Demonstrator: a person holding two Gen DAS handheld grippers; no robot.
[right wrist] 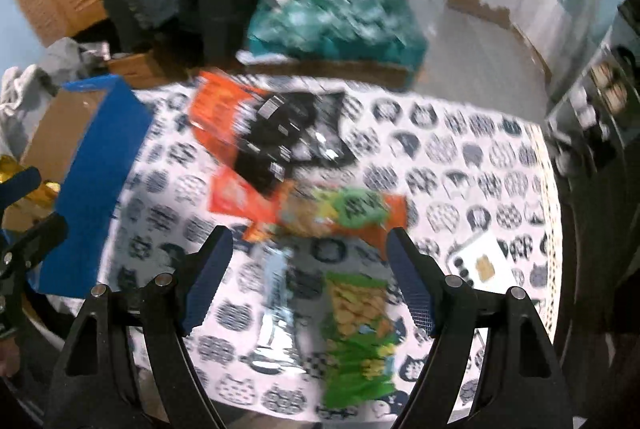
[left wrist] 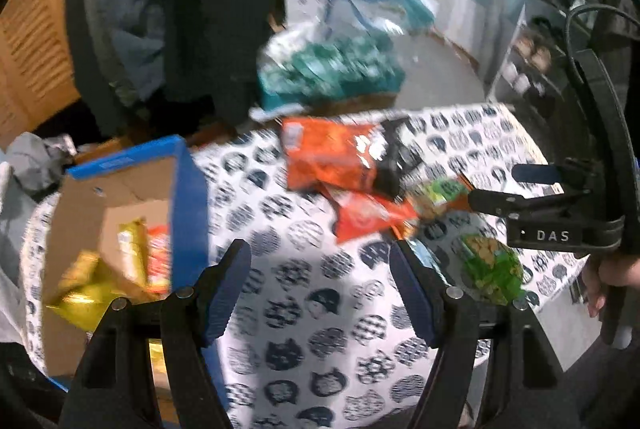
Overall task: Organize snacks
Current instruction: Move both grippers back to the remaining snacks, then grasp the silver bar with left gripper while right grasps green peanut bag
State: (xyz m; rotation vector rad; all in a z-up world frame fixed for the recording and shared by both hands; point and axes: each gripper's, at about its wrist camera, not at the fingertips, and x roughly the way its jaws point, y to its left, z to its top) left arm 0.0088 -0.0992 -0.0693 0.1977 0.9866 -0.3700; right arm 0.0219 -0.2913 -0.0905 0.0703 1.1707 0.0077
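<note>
Right claw [right wrist: 310, 279], jaws wide and empty, hangs over the green snack bag [right wrist: 358, 333] at lower centre, which I judge my next pick. Left claw [left wrist: 320, 289], also wide and empty, frames bare counter [left wrist: 304, 309] beside the blue box [left wrist: 188, 197] at lower left, which collects sorted snacks.

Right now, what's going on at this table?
A person is sorting snacks with two handheld grippers. Both the left gripper and right gripper are open and empty above the cat-print tablecloth. A green snack bag lies below the right gripper's fingers. Orange bags are still loose, while the blue box at the left already holds gold packets.
</note>
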